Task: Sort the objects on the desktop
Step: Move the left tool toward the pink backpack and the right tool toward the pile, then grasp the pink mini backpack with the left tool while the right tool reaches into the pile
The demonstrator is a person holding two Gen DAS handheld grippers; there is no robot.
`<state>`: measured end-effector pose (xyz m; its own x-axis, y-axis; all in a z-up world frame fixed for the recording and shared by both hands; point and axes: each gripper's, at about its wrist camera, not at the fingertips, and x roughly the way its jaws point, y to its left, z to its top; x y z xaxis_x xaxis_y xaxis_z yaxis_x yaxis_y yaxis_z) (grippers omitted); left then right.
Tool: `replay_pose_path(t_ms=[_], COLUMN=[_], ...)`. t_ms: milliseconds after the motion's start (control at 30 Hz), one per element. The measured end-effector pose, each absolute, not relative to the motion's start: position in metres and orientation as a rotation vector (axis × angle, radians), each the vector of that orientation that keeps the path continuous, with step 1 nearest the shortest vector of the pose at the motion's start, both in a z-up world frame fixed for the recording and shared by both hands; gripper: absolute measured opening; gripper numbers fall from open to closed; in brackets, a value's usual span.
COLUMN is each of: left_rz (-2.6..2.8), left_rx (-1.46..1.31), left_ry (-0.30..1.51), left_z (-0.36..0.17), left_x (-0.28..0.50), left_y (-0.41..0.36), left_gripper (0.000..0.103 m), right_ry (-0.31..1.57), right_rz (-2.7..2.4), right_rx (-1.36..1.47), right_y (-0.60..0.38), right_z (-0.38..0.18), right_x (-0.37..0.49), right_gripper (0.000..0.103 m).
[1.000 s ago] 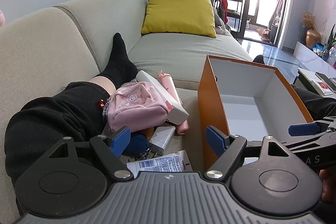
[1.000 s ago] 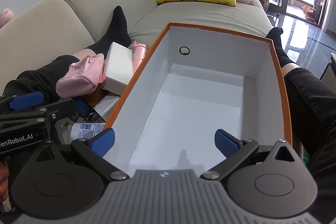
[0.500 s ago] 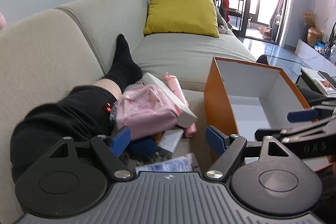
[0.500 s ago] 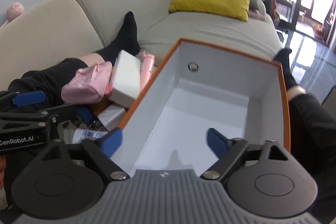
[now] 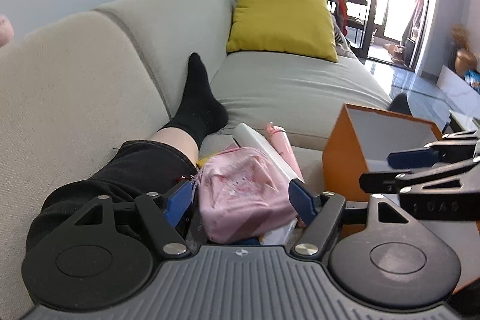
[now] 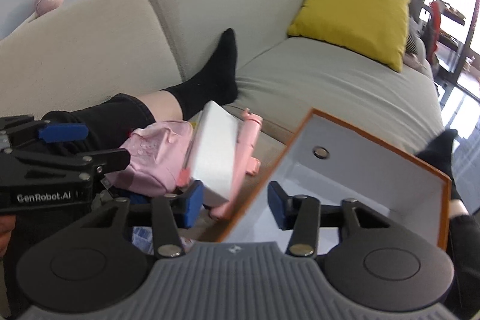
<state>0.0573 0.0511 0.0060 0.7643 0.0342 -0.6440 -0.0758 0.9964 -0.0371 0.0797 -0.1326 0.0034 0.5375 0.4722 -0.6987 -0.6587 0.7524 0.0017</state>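
Both sets of jaws are closing as I watch: the left gripper (image 5: 240,198) has its blue pads on either side of the pink pouch (image 5: 243,188), wide apart and, as far as I can judge, not yet pressing, while the right gripper (image 6: 234,200) narrows around the near wall of the orange box (image 6: 375,170), pads clear of it too. I read that as one hand going for an item while the other moves to steady the container. The pouch tops a small heap on the sofa (image 5: 288,86), leaning against the person's leg (image 5: 141,167), with a white box (image 6: 214,152) and a pink tube-like thing (image 6: 247,152) wedged just beside it; the orange box stands open and white-lined just to the right, so drops should be short. Seen from the right wrist, the left gripper's side reads "GenRobot.AI"; a printed label below the heap is too blurred to read.
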Motion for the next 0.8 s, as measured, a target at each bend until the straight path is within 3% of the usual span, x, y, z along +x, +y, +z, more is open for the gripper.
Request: replay_pose_path(t_ms=[400,800], left_rz=[0.076,-0.011], left_rx=[-0.209,-0.304], left_ry=[0.883,0.999], left_z=[-0.027,-0.051], left_x=[0.095,0.119], left_y=[0.088,0.084], left_gripper=[0.083,0.084], right_ry=[0.813,0.829], right_rz=[0.775,0.765], right_rx=[-0.327,-0.466], right_y=[-0.078,-0.077], right_z=[-0.019,-0.044], right_x=[0.113,0.126], right_gripper=[0.045,0.020])
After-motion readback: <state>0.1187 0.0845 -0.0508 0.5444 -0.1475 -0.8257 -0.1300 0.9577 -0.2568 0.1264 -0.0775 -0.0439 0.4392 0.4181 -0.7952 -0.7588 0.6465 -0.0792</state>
